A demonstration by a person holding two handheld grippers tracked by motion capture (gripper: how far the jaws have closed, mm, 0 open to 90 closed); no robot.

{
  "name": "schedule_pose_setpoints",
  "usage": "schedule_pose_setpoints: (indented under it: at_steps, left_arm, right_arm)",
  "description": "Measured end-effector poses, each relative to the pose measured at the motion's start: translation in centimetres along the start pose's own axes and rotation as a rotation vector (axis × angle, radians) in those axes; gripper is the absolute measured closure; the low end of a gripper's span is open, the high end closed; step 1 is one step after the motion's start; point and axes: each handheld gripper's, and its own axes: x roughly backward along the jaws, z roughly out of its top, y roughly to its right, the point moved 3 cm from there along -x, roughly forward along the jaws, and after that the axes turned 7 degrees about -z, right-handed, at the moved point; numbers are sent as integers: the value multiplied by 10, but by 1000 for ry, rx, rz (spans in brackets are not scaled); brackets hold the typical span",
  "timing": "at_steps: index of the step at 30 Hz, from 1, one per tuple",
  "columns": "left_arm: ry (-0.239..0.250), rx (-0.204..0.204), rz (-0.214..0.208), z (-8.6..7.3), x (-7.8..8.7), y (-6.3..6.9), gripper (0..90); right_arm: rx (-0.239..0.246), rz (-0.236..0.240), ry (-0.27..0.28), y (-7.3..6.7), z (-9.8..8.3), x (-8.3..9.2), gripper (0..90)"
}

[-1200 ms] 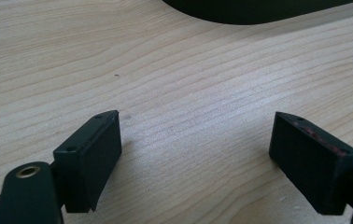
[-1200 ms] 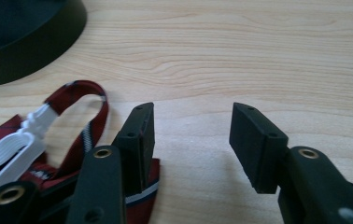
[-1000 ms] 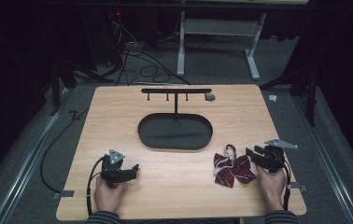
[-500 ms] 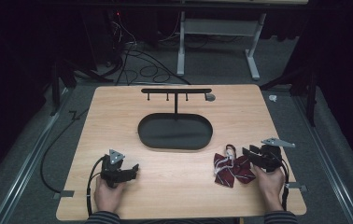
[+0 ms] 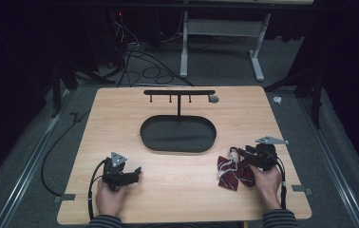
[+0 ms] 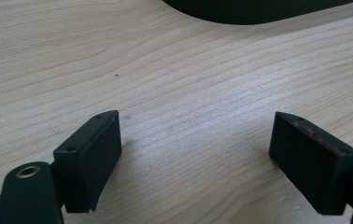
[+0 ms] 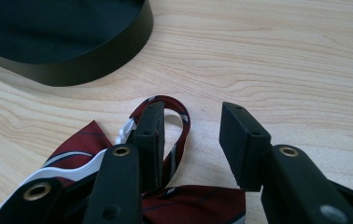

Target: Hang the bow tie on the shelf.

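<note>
A dark red striped bow tie (image 5: 231, 174) with a white strap lies crumpled on the wooden table at the front right. My right gripper (image 5: 237, 154) points left over its top edge. In the right gripper view its jaws (image 7: 191, 130) have just been closing. A loop of the tie's strap (image 7: 182, 122) lies between them, and the left jaw sits inside the loop. The pads do not press on the strap. My left gripper (image 5: 137, 172) rests at the front left, open, with bare wood between its jaws (image 6: 195, 154).
A black oval tray (image 5: 145, 135) sits mid-table, with a T-shaped black hanger stand (image 5: 178, 92) rising behind it. The tray's wall (image 7: 95, 65) lies just beyond the tie. Cables trail from both grippers toward the front edge.
The right gripper has slid a little to the left, onto the bow tie, and its jaws stand narrower. The left gripper and hand have not moved.
</note>
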Motion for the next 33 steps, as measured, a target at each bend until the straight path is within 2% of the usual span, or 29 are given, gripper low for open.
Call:
schedule_pose_setpoints:
  at_steps: [16, 21, 28, 33]
  left_arm:
    - [0, 0, 0, 0, 0, 0, 173]
    - [0, -1, 0, 0, 0, 0, 173]
    - [0, -1, 0, 0, 0, 0, 173]
    - [0, -1, 0, 0, 0, 0, 173]
  right_arm:
    - [-8, -11, -68, 1, -2, -21, 694]
    - [-7, -28, -87, 1, -3, -25, 748]
    - [35, -54, -99, 0, -3, -25, 881]
    - [42, -54, -94, -1, -4, -25, 900]
